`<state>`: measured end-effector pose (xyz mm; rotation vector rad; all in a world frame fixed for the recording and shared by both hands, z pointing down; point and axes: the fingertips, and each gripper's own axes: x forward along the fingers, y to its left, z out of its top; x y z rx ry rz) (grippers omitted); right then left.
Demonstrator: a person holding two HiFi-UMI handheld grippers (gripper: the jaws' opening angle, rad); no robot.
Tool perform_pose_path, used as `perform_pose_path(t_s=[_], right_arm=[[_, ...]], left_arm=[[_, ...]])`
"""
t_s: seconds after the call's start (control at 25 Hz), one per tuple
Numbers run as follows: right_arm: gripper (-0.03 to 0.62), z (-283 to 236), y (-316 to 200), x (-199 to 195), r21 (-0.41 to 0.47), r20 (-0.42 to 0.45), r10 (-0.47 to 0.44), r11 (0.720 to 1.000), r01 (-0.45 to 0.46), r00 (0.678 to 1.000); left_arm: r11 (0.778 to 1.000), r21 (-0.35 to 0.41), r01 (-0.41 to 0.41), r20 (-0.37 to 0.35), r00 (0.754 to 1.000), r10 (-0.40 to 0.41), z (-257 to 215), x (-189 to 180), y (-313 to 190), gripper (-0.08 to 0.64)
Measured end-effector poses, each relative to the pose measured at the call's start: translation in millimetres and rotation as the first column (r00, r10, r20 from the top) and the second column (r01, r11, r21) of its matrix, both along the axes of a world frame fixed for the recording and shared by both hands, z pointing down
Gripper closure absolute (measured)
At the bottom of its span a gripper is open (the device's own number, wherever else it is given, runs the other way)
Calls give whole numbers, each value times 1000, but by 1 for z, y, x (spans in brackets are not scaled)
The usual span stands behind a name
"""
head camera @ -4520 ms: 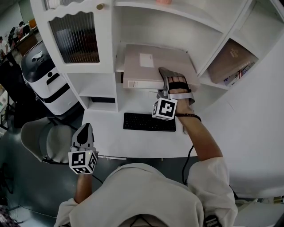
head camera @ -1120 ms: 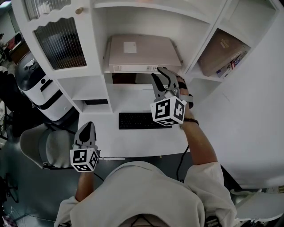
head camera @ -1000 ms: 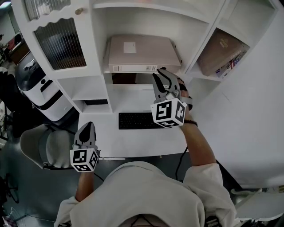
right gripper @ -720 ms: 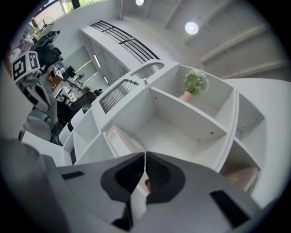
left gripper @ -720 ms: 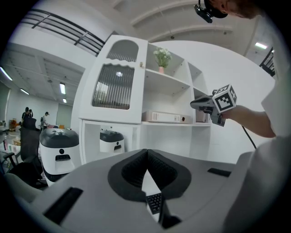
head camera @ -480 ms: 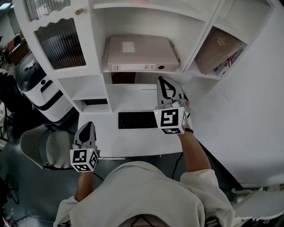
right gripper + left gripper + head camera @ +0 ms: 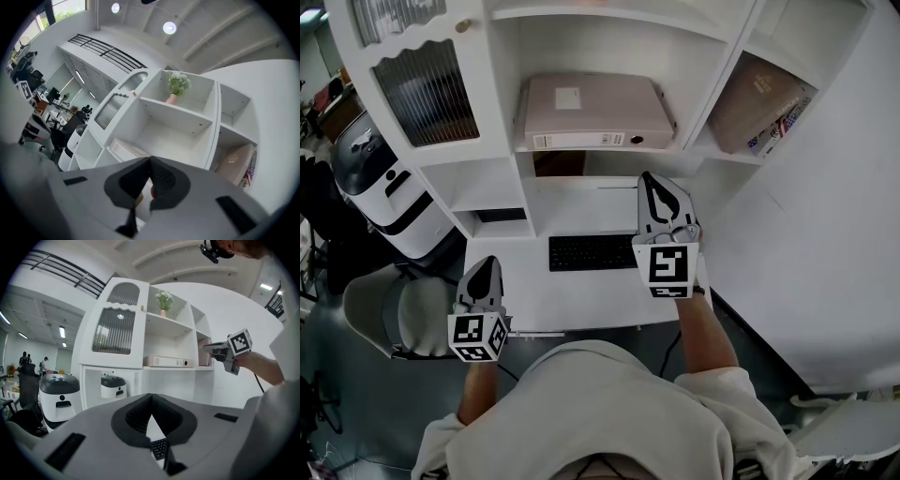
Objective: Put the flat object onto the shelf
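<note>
The flat object, a beige binder (image 7: pixel 595 108), lies flat on the middle shelf (image 7: pixel 525 149) of the white cabinet, spine facing out. It also shows in the left gripper view (image 7: pixel 166 362) and in the right gripper view (image 7: pixel 124 149). My right gripper (image 7: pixel 652 180) hovers above the desk, below and in front of that shelf, apart from the binder. Its jaws are shut with nothing between them (image 7: pixel 150 161). My left gripper (image 7: pixel 484 265) hangs off the desk's front left corner, shut and empty (image 7: pixel 151 397).
A black keyboard (image 7: pixel 591 252) lies on the white desk under the shelf. Books and a brown folder (image 7: pixel 759 98) lean in the right cubby. A ribbed glass door (image 7: pixel 431 89) closes the left cabinet. A white machine (image 7: pixel 389 178) and a grey chair (image 7: pixel 394 300) stand at the left.
The binder went from sticking out of the shelf to lying fully on it. My right gripper drew back from the spine toward me and shut. The left gripper stayed put.
</note>
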<state>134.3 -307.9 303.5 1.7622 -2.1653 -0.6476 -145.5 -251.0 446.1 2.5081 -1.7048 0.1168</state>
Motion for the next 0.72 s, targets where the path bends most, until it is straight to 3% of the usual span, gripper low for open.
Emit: perform_pose_path(t_s=[0.72], right_arm=[[589, 8, 28, 14, -9, 223, -14, 1000, 17, 975]], left_arm=[[1000, 5, -5, 10, 1000, 5, -3, 4, 1, 568]])
